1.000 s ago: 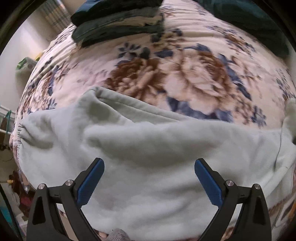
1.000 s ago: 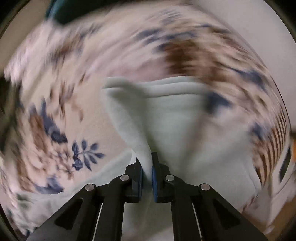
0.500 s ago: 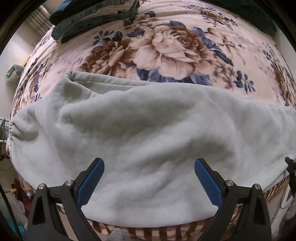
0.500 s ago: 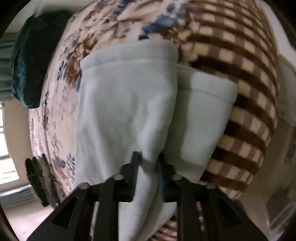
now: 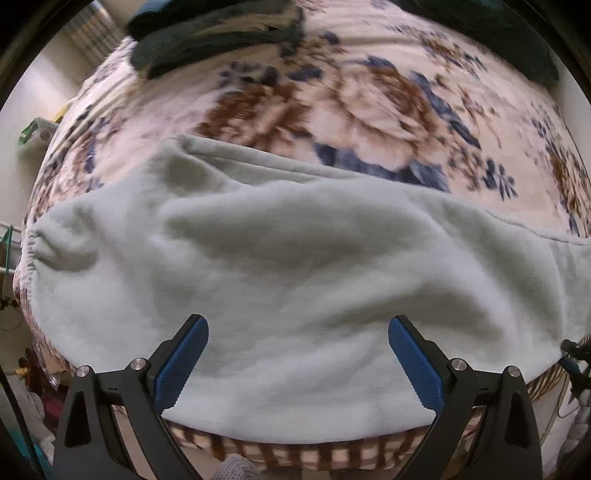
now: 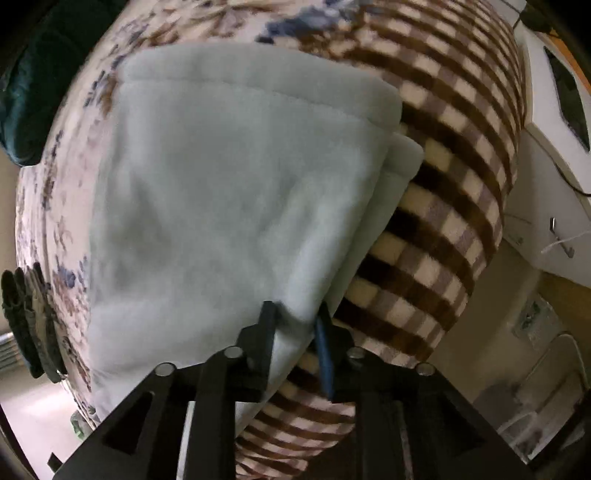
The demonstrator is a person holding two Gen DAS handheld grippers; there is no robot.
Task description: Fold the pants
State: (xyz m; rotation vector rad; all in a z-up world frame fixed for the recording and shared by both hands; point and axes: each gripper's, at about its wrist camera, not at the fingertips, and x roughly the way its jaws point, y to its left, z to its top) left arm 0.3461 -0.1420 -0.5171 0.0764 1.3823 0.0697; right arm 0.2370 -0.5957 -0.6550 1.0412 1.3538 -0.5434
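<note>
Bedding is seen first: a floral blanket (image 5: 388, 110) is spread over the bed, and a brown checked blanket (image 6: 454, 206) hangs down its near side; on the floral blanket the pale green pants (image 5: 295, 266) are laid lengthwise along the near edge, one leg apparently folded onto the other, so a first fold is judged done and the crosswise folds are left; a stack of dark clothes (image 5: 221, 33) is set well beyond the pants; the left gripper (image 5: 297, 363) is held just above the pants, its blue pads (image 5: 181, 363) spread wide and nothing held; the right gripper (image 6: 295, 332) is seen at the pants' end, fingers slightly parted around the cloth's edge.
</note>
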